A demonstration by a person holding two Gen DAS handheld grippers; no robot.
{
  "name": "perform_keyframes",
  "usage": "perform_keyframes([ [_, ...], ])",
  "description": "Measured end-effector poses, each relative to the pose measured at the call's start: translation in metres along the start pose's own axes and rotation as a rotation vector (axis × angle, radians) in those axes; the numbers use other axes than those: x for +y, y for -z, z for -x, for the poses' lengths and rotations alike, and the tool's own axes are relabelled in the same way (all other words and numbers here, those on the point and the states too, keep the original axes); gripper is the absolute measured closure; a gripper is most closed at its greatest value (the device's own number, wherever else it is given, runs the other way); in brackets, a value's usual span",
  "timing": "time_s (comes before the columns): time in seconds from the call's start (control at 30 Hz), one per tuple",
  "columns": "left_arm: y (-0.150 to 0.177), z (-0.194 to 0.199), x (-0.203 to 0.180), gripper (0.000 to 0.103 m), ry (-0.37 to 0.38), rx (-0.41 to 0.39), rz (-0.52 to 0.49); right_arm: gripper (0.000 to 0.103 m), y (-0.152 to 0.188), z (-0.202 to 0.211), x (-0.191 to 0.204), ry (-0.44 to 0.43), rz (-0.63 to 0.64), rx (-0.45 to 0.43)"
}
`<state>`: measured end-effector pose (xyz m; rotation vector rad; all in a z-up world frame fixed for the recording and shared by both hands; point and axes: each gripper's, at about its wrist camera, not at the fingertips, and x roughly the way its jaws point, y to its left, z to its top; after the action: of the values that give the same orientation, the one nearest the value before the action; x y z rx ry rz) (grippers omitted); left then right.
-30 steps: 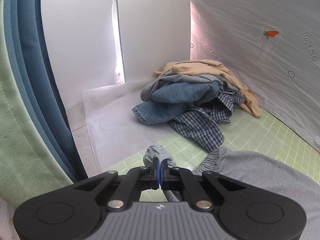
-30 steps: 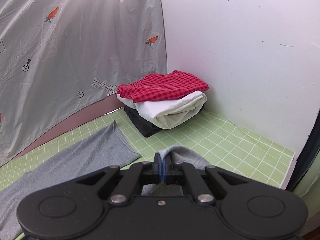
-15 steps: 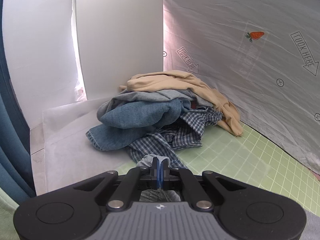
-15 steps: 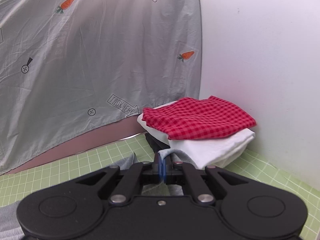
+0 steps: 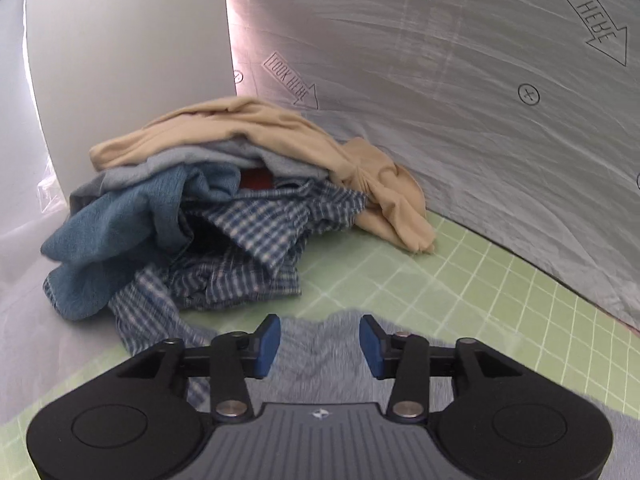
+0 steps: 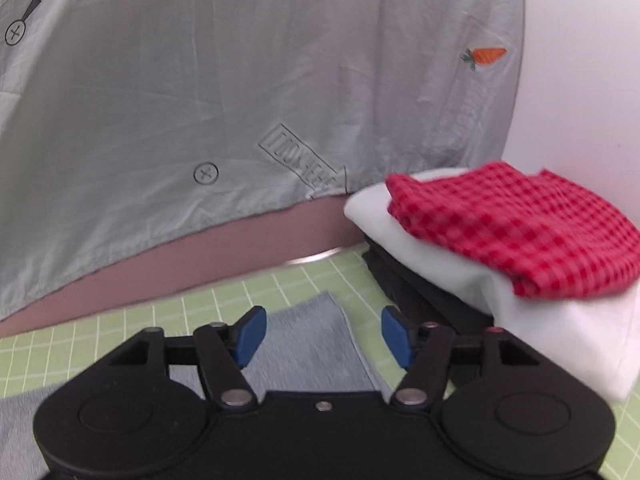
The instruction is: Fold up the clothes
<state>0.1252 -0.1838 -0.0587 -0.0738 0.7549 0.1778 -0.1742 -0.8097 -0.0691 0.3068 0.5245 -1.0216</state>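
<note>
A grey garment (image 5: pixel 320 344) lies flat on the green grid mat (image 5: pixel 460 280). My left gripper (image 5: pixel 319 344) is open just above its edge, blue pads apart, holding nothing. In the right wrist view the same grey garment (image 6: pixel 308 344) shows a corner on the mat, and my right gripper (image 6: pixel 322 340) hangs open over it. Beyond the left gripper sits a heap of unfolded clothes (image 5: pixel 224 216): beige, blue denim and blue check. To the right of the right gripper stands a folded stack (image 6: pixel 500 248) with a red check piece on white and black.
A grey sheet with carrot prints (image 6: pixel 240 100) hangs along the back of the mat. A white wall (image 6: pixel 580 80) closes the right side and a white panel (image 5: pixel 120 60) the left. Clear plastic sheet (image 5: pixel 24 300) lies under the heap at the left.
Both grippers were shut on the grey garment's edge and have opened, letting it lie on the mat. Both have moved forward, toward the heap and the folded stack.
</note>
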Motion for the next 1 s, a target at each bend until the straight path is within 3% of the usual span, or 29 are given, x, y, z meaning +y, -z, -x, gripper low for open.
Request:
perform_keyframes([
  [0.07, 0.02, 0.008, 0.008, 0.048, 0.007, 0.041, 0.035, 0.035, 0.025, 0.009, -0.017, 0.034, -0.035, 0.053],
  [0.13, 0.039, 0.015, 0.016, 0.036, 0.016, 0.082, 0.075, 0.034, 0.048, 0.017, -0.035, 0.081, -0.085, 0.105],
  [0.23, 0.067, 0.025, 0.028, 0.034, 0.029, 0.144, 0.136, 0.032, 0.074, 0.027, -0.058, 0.113, -0.179, 0.154],
  [0.4, 0.102, 0.037, 0.032, 0.034, 0.072, 0.209, 0.208, 0.032, 0.091, 0.025, -0.065, 0.056, -0.269, 0.188],
  [0.43, 0.104, 0.037, 0.027, 0.034, 0.091, 0.206, 0.21, 0.037, 0.09, 0.024, -0.062, 0.049, -0.257, 0.185],
  [0.47, 0.105, 0.037, 0.019, 0.034, 0.103, 0.205, 0.198, 0.049, 0.09, 0.023, -0.059, 0.041, -0.244, 0.181],
  [0.53, 0.106, 0.035, 0.003, 0.035, 0.085, 0.214, 0.168, 0.067, 0.091, 0.019, -0.056, 0.032, -0.242, 0.206],
  [0.57, 0.107, 0.035, -0.003, 0.036, 0.076, 0.218, 0.163, 0.071, 0.092, 0.016, -0.055, 0.025, -0.249, 0.222],
  [0.63, 0.11, 0.034, -0.012, 0.049, 0.067, 0.219, 0.163, 0.082, 0.094, 0.017, -0.057, 0.019, -0.257, 0.211],
  [0.67, 0.112, 0.034, -0.016, 0.052, 0.062, 0.213, 0.161, 0.095, 0.095, 0.018, -0.057, 0.012, -0.251, 0.211],
  [0.7, 0.113, 0.035, -0.017, 0.065, 0.062, 0.208, 0.159, 0.101, 0.096, 0.018, -0.058, -0.001, -0.236, 0.215],
  [0.73, 0.114, 0.036, -0.018, 0.091, 0.064, 0.202, 0.158, 0.102, 0.096, 0.019, -0.06, -0.012, -0.223, 0.211],
  [0.77, 0.116, 0.036, -0.017, 0.097, 0.069, 0.197, 0.158, 0.103, 0.097, 0.02, -0.062, -0.018, -0.212, 0.206],
  [0.93, 0.118, 0.048, -0.008, 0.099, 0.072, 0.165, 0.111, 0.103, 0.099, 0.038, -0.092, 0.068, -0.14, 0.16],
  [1.0, 0.117, 0.056, 0.002, 0.098, 0.071, 0.158, 0.104, 0.103, 0.102, 0.047, -0.118, 0.077, -0.192, 0.175],
])
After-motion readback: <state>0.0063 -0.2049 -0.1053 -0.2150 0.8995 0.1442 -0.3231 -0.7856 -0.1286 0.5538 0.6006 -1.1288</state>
